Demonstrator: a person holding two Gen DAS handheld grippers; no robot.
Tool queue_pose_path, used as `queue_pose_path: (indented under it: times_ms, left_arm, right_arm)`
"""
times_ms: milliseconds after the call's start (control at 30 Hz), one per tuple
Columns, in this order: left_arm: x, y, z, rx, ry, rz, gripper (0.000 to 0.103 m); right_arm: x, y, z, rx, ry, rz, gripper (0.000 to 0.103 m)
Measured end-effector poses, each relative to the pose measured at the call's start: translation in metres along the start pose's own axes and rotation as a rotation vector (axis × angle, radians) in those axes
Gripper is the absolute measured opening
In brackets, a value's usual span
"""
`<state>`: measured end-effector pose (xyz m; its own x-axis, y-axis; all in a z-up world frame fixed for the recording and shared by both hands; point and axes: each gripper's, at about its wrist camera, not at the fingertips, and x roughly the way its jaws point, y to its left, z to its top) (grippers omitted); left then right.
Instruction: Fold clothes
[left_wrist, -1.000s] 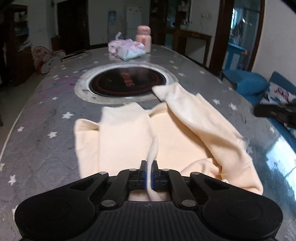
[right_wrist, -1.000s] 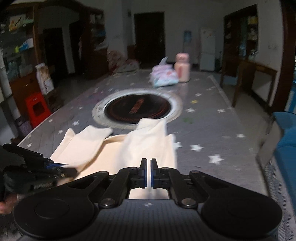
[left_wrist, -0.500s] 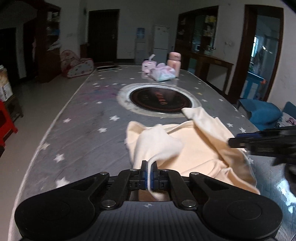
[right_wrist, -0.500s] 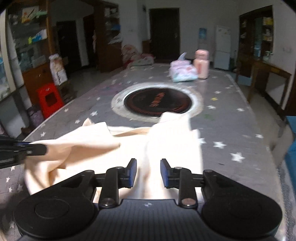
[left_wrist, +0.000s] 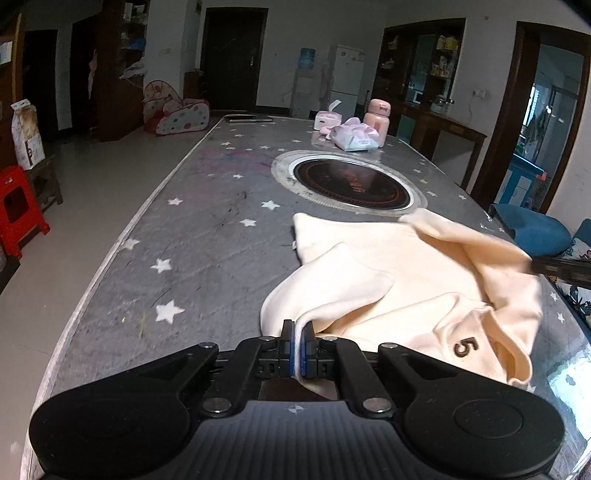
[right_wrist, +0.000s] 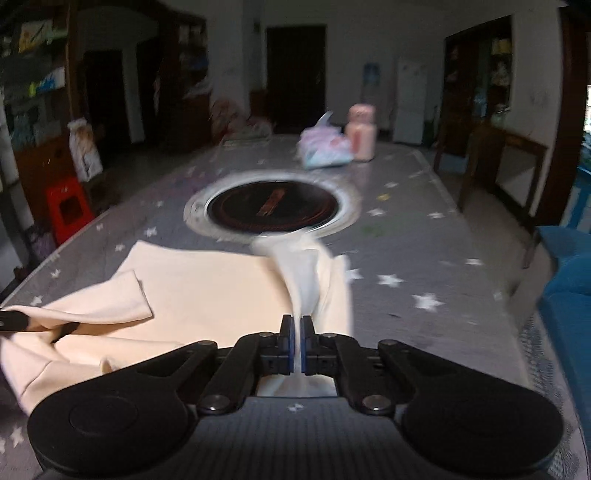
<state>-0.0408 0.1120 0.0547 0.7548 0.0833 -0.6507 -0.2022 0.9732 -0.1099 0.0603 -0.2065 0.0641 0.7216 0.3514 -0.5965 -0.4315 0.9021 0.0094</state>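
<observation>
A cream garment (left_wrist: 417, 284) with a dark "5" mark (left_wrist: 466, 346) lies rumpled on the grey star-patterned table (left_wrist: 207, 258). My left gripper (left_wrist: 297, 332) is shut on a pinch of its near left edge. In the right wrist view the garment (right_wrist: 207, 291) spreads to the left, and my right gripper (right_wrist: 297, 326) is shut on a raised fold of its right side. The right gripper's tip (left_wrist: 561, 266) shows at the right edge of the left wrist view. The left gripper's tip (right_wrist: 14, 320) shows at the left edge of the right wrist view.
A round black induction hob (left_wrist: 351, 182) with a metal ring is set in the table just beyond the garment. A pink bottle (left_wrist: 376, 120), a tissue box (left_wrist: 327, 119) and a wipes pack (left_wrist: 356, 137) stand at the far end. A blue seat (right_wrist: 569, 295) is on the right, a red stool (left_wrist: 16, 206) on the left.
My right gripper, open half a second ago, has shut on a fold of the garment's right side. My left gripper keeps its hold and has swung to view the garment from the left.
</observation>
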Motion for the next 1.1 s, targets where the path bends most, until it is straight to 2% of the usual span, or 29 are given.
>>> queue_pose_path:
  times_ms: [133, 233, 367, 433, 567, 633, 833, 1000, 1067, 1100]
  left_arm:
    - [-0.001, 0.007, -0.006, -0.002, 0.016, 0.011, 0.003]
    - [-0.001, 0.012, -0.010, -0.003, 0.028, 0.019, 0.004]
    - [-0.002, 0.019, -0.016, -0.005, 0.044, 0.029, 0.007]
    - [-0.003, 0.022, -0.017, -0.012, 0.046, 0.029, 0.007]
    - [0.000, 0.026, -0.018, -0.021, 0.052, 0.029, 0.004]
    - [0.002, 0.028, -0.018, -0.024, 0.055, 0.034, 0.004]
    - [0.010, 0.035, -0.017, -0.028, 0.071, 0.049, 0.004]
    - [0.015, 0.037, -0.017, -0.028, 0.086, 0.051, 0.006]
    - [0.017, 0.038, -0.017, -0.027, 0.090, 0.055, 0.008]
    - [0.017, 0.038, -0.017, -0.027, 0.089, 0.056, 0.008]
  right_arm:
    - [-0.047, -0.016, -0.019, 0.043, -0.020, -0.023, 0.002]
    - [-0.067, -0.024, -0.034, 0.061, 0.017, -0.012, 0.002]
    - [-0.066, -0.022, -0.038, 0.032, 0.056, 0.000, 0.010]
    - [-0.056, -0.016, -0.031, 0.021, 0.058, 0.027, 0.020]
    - [-0.026, -0.005, -0.010, -0.003, 0.059, 0.079, 0.028]
    - [-0.005, -0.002, 0.002, -0.006, 0.071, 0.095, 0.036]
    - [0.059, -0.007, 0.027, 0.031, 0.118, 0.080, 0.039]
    - [0.105, -0.016, 0.033, 0.075, 0.181, 0.077, 0.039]
    - [0.113, -0.013, 0.031, 0.064, 0.193, 0.069, 0.033]
    - [0.114, -0.012, 0.030, 0.056, 0.195, 0.066, 0.025]
